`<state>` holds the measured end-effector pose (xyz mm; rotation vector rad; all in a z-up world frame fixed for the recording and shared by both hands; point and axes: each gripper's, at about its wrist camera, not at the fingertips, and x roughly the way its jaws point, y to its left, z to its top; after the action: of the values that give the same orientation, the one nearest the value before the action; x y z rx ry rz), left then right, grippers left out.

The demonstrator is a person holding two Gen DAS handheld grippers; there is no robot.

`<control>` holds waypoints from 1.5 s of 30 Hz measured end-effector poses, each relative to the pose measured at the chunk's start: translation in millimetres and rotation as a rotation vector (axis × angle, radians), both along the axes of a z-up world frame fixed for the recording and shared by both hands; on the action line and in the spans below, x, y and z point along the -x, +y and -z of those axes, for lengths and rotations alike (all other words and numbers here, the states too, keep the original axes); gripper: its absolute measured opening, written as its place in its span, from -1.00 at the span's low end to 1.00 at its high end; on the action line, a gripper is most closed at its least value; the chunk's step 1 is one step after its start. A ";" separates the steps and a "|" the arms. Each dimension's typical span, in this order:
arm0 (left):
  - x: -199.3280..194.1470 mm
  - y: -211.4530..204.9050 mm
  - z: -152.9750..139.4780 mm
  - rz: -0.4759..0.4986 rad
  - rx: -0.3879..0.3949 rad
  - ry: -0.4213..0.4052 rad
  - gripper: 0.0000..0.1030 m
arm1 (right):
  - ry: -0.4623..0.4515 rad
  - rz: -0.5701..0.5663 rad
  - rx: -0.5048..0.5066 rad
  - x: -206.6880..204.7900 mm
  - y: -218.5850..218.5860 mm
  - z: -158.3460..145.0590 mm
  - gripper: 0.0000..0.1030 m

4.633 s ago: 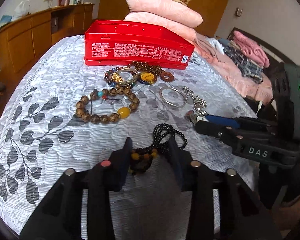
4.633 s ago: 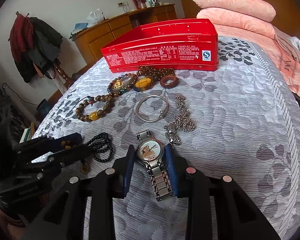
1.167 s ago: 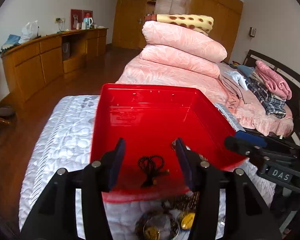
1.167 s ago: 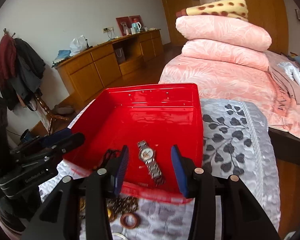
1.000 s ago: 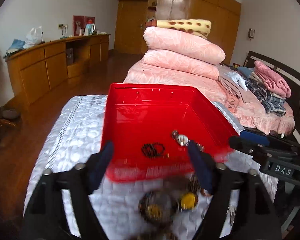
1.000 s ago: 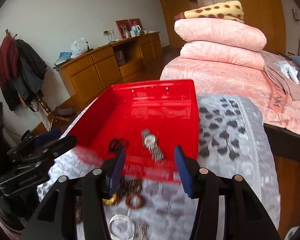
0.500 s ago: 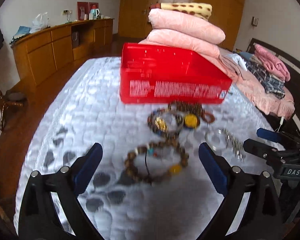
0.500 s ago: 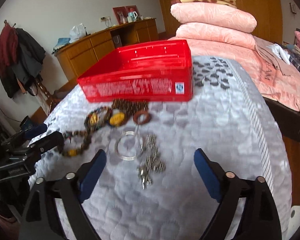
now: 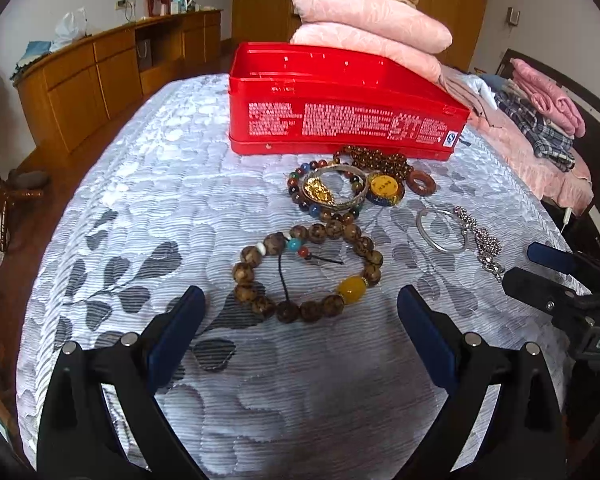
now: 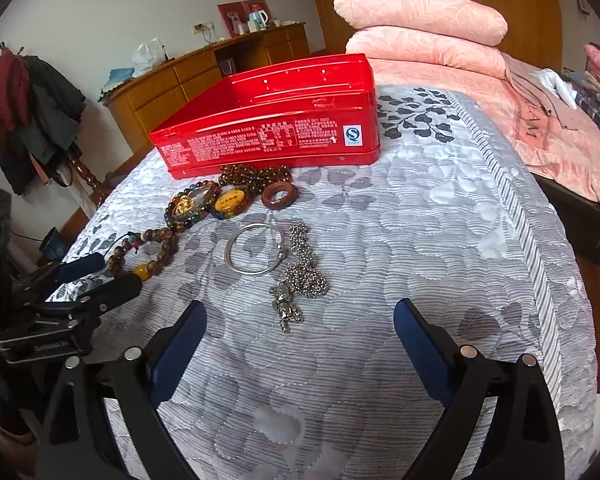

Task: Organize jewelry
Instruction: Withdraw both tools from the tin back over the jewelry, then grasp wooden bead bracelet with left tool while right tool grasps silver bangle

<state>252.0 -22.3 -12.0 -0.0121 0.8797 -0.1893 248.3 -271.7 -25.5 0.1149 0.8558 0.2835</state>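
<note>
A red tin box (image 9: 340,100) (image 10: 272,116) stands at the far side of the grey quilted bed. In front of it lie a wooden bead bracelet with a yellow bead (image 9: 308,268) (image 10: 144,252), a colourful bead bracelet with a gold charm (image 9: 324,188) (image 10: 188,204), a brown bead strand (image 9: 376,160), a brown ring (image 9: 420,182) (image 10: 279,196), a silver bangle (image 9: 440,228) (image 10: 256,248) and a silver chain with a bear pendant (image 10: 300,276) (image 9: 480,236). My left gripper (image 9: 300,320) is open, just before the wooden bracelet. My right gripper (image 10: 300,332) is open, just before the chain.
Folded pink quilts (image 9: 364,24) are stacked behind the box. Folded clothes (image 9: 540,112) lie at the right. A wooden sideboard (image 9: 100,68) runs along the left wall. The bed's edge drops off at the right (image 10: 548,240).
The black bead bracelet and the watch were carried from the bed and let go in the red box. Both grippers then drew back and down to the bed and opened wide.
</note>
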 end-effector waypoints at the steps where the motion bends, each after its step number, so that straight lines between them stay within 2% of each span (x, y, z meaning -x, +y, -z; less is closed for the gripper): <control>1: -1.4 -0.7 0.6 0.000 0.001 0.005 0.82 | 0.000 -0.002 0.001 -0.6 0.6 0.0 0.80; 5: -3.2 1.6 -0.8 -0.050 -0.002 0.007 0.82 | -0.001 -0.012 -0.001 -1.6 1.6 0.1 0.80; 8: 2.5 1.8 -8.7 -0.035 0.055 -0.023 0.78 | 0.005 -0.011 -0.017 -3.5 -1.2 0.6 0.80; 11: 4.3 -9.2 -14.0 0.006 0.057 -0.034 0.42 | 0.001 0.000 -0.019 -4.1 -3.0 -0.4 0.80; 13: 2.6 -18.3 -12.3 0.043 0.060 -0.022 0.31 | -0.005 0.003 -0.012 -3.7 -3.7 -1.1 0.80; 15: 0.3 -25.9 -7.3 0.069 0.055 0.001 0.08 | -0.011 -0.001 -0.002 -3.1 -3.3 -2.0 0.79; 18: -1.9 -32.9 -0.6 0.086 0.026 0.013 0.00 | -0.026 -0.007 0.022 -1.8 -2.4 -3.7 0.77; 20: -1.6 -37.5 1.6 0.097 0.009 0.009 -0.06 | -0.038 -0.017 0.029 -0.8 -1.6 -5.1 0.63; 22: -0.1 -41.2 2.2 0.103 -0.014 0.002 -0.27 | -0.038 -0.030 0.026 -1.4 -0.5 -5.5 0.51; 24: 1.1 -42.7 3.1 0.117 -0.017 -0.003 -0.60 | -0.030 -0.040 0.020 -3.0 0.4 -4.3 0.42; 27: 1.5 -33.5 3.4 0.100 0.015 -0.005 -0.77 | -0.019 -0.058 0.012 -5.5 2.9 -2.4 0.26; 29: 1.5 -27.0 3.0 0.081 0.037 -0.003 -0.77 | -0.018 -0.078 -0.009 -7.4 5.0 -3.5 0.12; 31: 2.3 -19.4 2.5 0.045 0.041 -0.009 -0.77 | -0.018 -0.103 -0.030 -8.7 8.1 -5.8 0.06; 37: 1.2 2.2 -0.2 -0.031 0.025 -0.027 -0.77 | 0.000 -0.160 -0.036 -17.1 30.0 -7.6 0.00; 42: -2.9 17.7 -1.6 -0.058 0.055 -0.021 -0.77 | 0.038 -0.127 -0.017 -30.1 36.1 -1.5 0.00; 45: -5.3 16.1 -1.4 -0.053 0.047 -0.017 -0.72 | 0.051 -0.116 -0.011 -37.5 37.7 1.1 0.00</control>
<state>257.3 -6.2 -10.6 -0.0776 0.8570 -0.1610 285.7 -234.0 -26.6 0.0834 0.9134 0.3949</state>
